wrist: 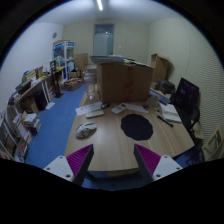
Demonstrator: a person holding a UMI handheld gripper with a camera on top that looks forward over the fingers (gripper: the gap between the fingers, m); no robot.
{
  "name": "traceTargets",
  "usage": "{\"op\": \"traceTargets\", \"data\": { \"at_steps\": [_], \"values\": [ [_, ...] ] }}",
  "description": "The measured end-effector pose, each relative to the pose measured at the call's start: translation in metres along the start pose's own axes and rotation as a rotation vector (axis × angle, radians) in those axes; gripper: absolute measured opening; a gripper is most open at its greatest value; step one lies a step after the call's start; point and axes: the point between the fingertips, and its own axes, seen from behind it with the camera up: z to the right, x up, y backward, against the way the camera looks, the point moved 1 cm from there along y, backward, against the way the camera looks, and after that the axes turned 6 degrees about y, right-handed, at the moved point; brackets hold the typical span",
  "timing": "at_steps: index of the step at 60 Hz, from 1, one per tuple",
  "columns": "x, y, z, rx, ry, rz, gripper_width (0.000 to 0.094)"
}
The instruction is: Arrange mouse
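Observation:
A dark oval mouse mat (137, 126) lies on the wooden table (110, 145), ahead of my fingers and a little to the right. A small grey rounded thing (86, 130), which looks like the mouse, lies on the table ahead to the left, apart from the mat. A pale keyboard (95, 110) lies beyond it near the table's far edge. My gripper (113, 160) is open and empty, held above the table's near part, with its magenta pads (80, 160) wide apart. Nothing stands between the fingers.
Papers (170, 113) and a dark thin object (163, 120) lie on the table's right part. A black chair (186, 98) stands at the right. Large cardboard boxes (125, 82) stand beyond the table. Cluttered shelves (30, 100) line the left wall over blue floor (55, 125).

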Motion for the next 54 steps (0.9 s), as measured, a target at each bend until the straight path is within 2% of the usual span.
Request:
{"op": "traceTargets", "data": {
  "at_steps": [8, 14, 30, 37, 54],
  "values": [
    [-0.004, -0.024, -0.018, 0.057, 0.033, -0.03, 0.0848],
    [-0.003, -0.05, -0.025, 0.077, 0.061, -0.019, 0.085],
    [0.007, -0.139, -0.104, 0.233, 0.065, 0.026, 0.0834],
    [-0.007, -0.165, -0.135, 0.304, 0.1, -0.011, 0.0836],
    [-0.015, -0.226, -0.162, 0.309, 0.075, -0.065, 0.0841]
  ]
}}
